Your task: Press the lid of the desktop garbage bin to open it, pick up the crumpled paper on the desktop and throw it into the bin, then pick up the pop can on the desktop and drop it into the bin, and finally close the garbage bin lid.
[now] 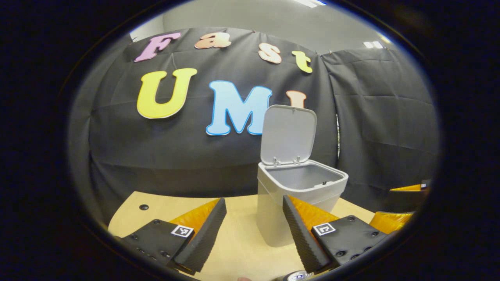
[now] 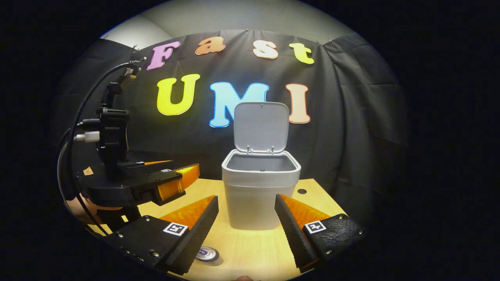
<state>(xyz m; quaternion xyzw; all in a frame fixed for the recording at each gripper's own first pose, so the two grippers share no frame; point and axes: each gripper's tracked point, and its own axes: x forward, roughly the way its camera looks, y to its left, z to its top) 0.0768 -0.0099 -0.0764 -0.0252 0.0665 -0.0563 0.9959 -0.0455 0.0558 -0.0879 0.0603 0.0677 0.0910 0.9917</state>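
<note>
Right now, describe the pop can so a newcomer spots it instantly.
Start at the grey bin with its lid standing open, mid-table. Come toward the camera, slightly left: the pop can stands by the right gripper. It is the only shiny round metal top there.

My left gripper view sits low over the desk [image 1: 242,234], facing the open bin [image 1: 299,187] close, slightly right of centre; right gripper view faces the same bin [image 2: 259,183] head-on from a bit farther, left gripper [image 2: 172,179] at its left
</note>
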